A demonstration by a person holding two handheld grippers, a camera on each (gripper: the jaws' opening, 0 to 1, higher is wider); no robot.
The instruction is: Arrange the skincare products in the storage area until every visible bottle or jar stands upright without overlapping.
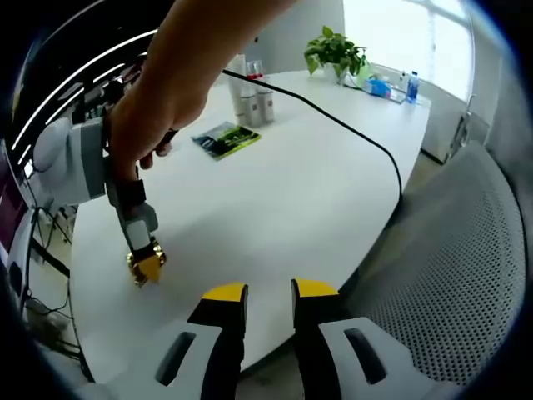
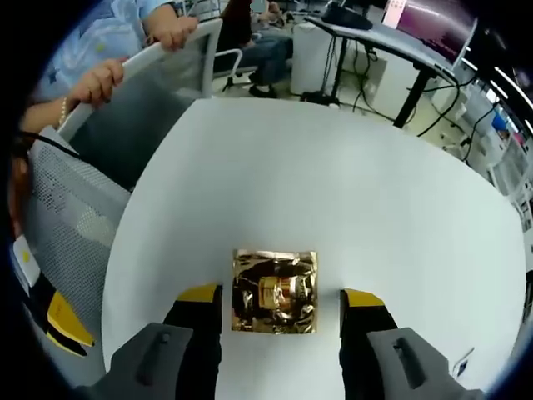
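A shiny gold square skincare box lies on the white table, close to its near edge. My right gripper is open, with one jaw on each side of the box and a narrow gap at each. In the left gripper view a hand holds this right gripper pointing down at the gold box. My left gripper hovers over the table's edge, jaws slightly apart with nothing between them. Several pale bottles stand upright together at the far side of the table.
A green leaflet lies near the bottles, and a black cable crosses the tabletop. A potted plant and a blue bottle stand at the far end. Grey mesh chairs flank the table; a person's hands rest on one.
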